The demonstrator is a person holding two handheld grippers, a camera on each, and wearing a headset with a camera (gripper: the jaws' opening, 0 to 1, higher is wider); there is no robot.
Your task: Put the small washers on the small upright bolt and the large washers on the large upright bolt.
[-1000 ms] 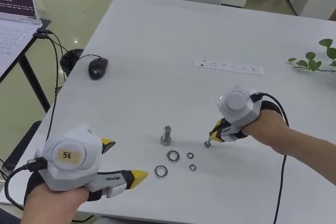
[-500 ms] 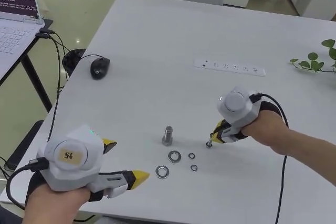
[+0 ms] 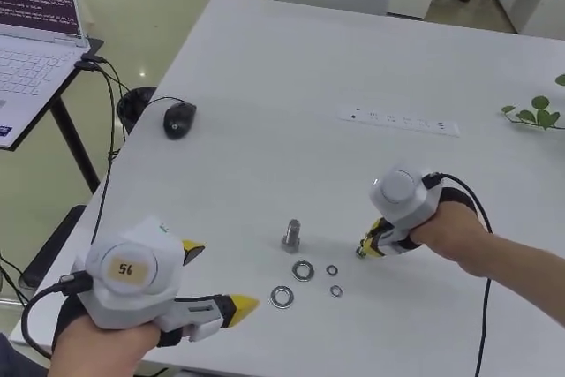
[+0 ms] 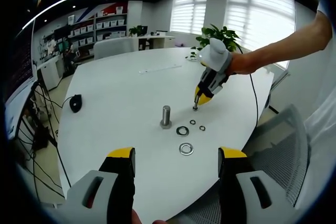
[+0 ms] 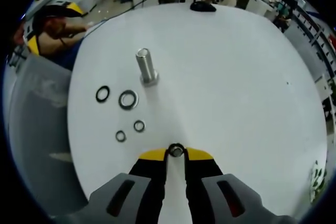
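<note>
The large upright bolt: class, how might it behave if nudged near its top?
The large upright bolt stands free on its head, taller than that base is wide, so it would probably tip. Lying down, its round shank might roll on the smooth table.

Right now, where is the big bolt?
In the head view the big bolt stands upright near the table's front edge, just behind a large washer and left of the right tongs, which pinch the small bolt.

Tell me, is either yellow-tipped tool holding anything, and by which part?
The right tool pinches the small bolt by its upper end; its lower end is at the table. The left tool is open, holding nothing.
</note>
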